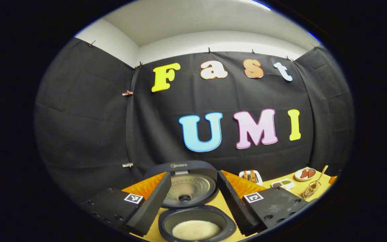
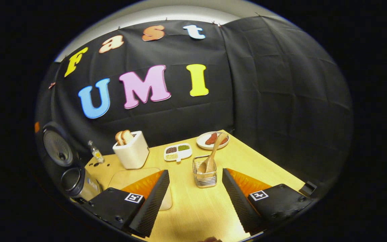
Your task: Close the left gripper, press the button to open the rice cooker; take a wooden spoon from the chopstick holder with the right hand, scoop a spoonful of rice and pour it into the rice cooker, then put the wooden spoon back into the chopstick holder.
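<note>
The rice cooker (image 1: 193,215) stands open right under my left gripper (image 1: 193,177), its lid (image 1: 188,186) raised and white rice (image 1: 196,229) lying in the inner pot. The left gripper's fingers are spread wide with nothing between them. In the right gripper view the wire chopstick holder (image 2: 205,175) stands just ahead of my open right gripper (image 2: 196,173), apart from both fingers. The wooden spoon (image 2: 214,151) sits in it bowl down, handle leaning up to the right. The cooker (image 2: 71,174) shows at that view's far left, and the holder (image 1: 311,191) with the spoon (image 1: 321,174) at the left gripper view's far right.
On the wooden table (image 2: 197,208) stand a white toaster (image 2: 131,152) with bread, a small bottle (image 2: 96,153), a divided dish (image 2: 177,152) of grains and a plate (image 2: 212,140) of red slices. A pale rounded tray (image 2: 126,178) lies partly behind the right gripper's left finger.
</note>
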The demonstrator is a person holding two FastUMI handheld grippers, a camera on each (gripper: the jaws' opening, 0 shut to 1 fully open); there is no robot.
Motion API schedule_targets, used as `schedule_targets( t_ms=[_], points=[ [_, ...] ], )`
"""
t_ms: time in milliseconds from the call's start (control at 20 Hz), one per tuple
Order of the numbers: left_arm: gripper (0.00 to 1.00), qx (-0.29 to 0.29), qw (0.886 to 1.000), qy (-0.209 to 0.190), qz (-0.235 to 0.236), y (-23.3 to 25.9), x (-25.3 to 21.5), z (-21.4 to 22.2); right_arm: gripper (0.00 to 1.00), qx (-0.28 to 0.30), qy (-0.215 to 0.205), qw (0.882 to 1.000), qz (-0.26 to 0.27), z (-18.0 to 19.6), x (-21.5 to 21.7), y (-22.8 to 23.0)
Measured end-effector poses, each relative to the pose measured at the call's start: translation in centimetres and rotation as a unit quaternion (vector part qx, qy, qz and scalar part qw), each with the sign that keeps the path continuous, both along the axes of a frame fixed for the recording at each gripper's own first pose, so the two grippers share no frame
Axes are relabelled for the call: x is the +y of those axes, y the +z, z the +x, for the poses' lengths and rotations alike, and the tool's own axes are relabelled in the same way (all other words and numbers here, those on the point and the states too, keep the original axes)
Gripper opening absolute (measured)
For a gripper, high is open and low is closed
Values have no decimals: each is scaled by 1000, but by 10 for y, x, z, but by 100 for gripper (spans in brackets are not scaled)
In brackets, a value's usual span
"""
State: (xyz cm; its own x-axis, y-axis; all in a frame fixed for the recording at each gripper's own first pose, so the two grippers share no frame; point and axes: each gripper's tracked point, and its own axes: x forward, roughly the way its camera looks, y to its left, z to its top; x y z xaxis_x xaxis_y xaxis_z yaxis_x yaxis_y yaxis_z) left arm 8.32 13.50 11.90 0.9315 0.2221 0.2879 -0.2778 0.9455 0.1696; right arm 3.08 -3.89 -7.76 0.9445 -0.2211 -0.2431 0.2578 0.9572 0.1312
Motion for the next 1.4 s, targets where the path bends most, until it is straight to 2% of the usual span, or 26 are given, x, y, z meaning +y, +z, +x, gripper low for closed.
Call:
schedule_targets(
  t_ms=[200,350,450,600,750,800,900,1000,1400],
  points=[
    [93,-34,999,-14,9,30,20,28,98,-2,43,999,-3,-35,42,13],
    [93,-42,999,-30,11,42,27,57,99,-9,65,997,-38,-55,50,27],
    [93,-44,998,-33,9,47,34,75,99,-13,64,997,-49,-68,49,36],
    [93,-33,999,-26,19,45,44,99,99,-15,37,997,-61,-81,32,43],
    [93,-23,1000,-12,8,42,56,112,99,-17,17,999,-48,-85,22,48],
    [96,-10,1000,-11,1,36,57,116,99,-19,12,999,-43,-86,19,49],
    [94,10,1000,0,-11,21,66,117,99,-20,9,999,-36,-85,17,49],
    [97,13,1000,0,-12,25,61,118,99,-12,12,999,-32,-83,18,42],
    [99,90,994,25,-55,-15,37,73,99,10,51,999,1,-66,38,18]
  ],
)
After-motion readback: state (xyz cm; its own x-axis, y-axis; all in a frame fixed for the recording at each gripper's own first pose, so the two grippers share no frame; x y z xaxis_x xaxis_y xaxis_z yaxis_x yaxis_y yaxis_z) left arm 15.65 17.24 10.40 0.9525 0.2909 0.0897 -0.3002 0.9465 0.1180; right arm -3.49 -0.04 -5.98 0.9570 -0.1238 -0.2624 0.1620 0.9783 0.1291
